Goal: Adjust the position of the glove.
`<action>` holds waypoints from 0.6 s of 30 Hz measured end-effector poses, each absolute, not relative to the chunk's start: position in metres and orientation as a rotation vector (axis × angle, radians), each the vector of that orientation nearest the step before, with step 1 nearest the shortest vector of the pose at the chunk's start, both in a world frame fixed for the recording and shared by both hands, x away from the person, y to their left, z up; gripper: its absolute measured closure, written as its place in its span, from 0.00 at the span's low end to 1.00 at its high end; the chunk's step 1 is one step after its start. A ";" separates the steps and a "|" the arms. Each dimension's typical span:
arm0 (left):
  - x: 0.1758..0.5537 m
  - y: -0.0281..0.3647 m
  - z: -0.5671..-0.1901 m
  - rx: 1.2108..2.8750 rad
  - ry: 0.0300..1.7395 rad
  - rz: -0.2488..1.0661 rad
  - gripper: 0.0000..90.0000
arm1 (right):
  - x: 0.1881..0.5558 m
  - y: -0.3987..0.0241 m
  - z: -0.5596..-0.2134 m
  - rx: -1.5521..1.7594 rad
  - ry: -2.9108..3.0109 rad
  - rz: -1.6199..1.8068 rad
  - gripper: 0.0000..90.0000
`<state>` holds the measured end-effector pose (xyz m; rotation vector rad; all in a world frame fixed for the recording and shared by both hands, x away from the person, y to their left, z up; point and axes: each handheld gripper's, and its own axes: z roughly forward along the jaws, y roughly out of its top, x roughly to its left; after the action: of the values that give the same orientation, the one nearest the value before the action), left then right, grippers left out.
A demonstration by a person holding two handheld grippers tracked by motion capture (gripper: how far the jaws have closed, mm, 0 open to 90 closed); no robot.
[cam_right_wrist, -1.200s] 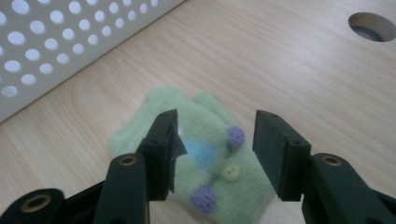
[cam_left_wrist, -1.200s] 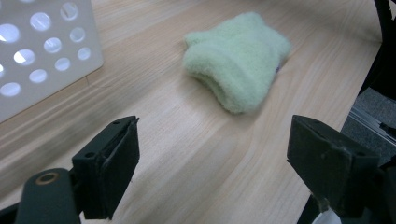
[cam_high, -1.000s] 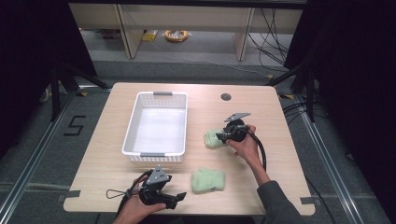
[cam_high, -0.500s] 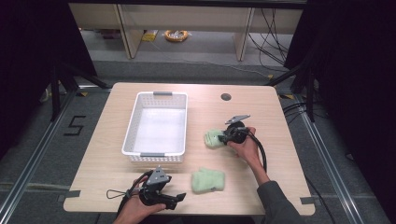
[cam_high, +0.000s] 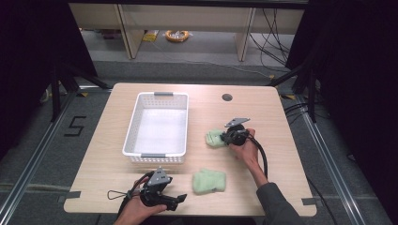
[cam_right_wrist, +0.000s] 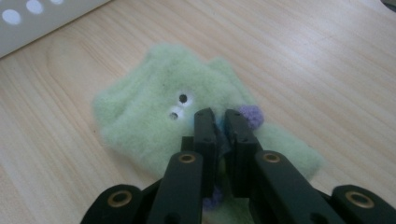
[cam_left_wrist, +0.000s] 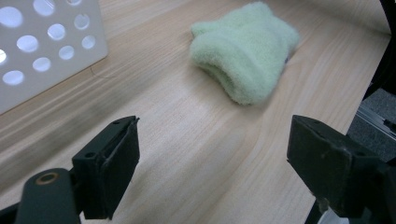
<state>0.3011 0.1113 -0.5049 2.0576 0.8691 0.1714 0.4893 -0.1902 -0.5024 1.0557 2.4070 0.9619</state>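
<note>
Two fluffy pale-green socks lie on the wooden table. The farther sock (cam_high: 212,138) (cam_right_wrist: 149,109), with small eyes and purple tufts, sits right of the white basket (cam_high: 132,131). My right gripper (cam_high: 224,138) (cam_right_wrist: 219,122) has just been closing and is now shut on a pinch of this sock's fabric. The nearer sock (cam_high: 209,181) (cam_left_wrist: 243,51) rests by the front edge. My left gripper (cam_high: 180,199) (cam_left_wrist: 212,140) stands open just left of it, its jaws wide apart with bare table between them.
The white perforated basket (cam_left_wrist: 46,46) holds nothing. A round cable hole (cam_high: 227,97) is in the table (cam_high: 281,140) at the back right. Black cables trail from both grippers. Floor rails run along both sides of the table.
The right gripper's jaws have come together on the farther sock. The left hand and the nearer sock have not moved.
</note>
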 end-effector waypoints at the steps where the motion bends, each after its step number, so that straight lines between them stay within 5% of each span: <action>1: 0.301 0.111 -0.505 2.054 0.869 0.171 0.19 | 0.488 -0.190 -0.501 1.064 2.407 0.970 0.96; 18: 0.302 0.112 -0.505 2.040 0.889 0.168 0.19 | 0.473 -0.193 -0.470 1.066 2.383 1.042 0.97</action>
<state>0.3015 0.1119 -0.5051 2.0401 0.8890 0.1678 0.4727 -0.1926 -0.4704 1.0662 2.3833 1.0422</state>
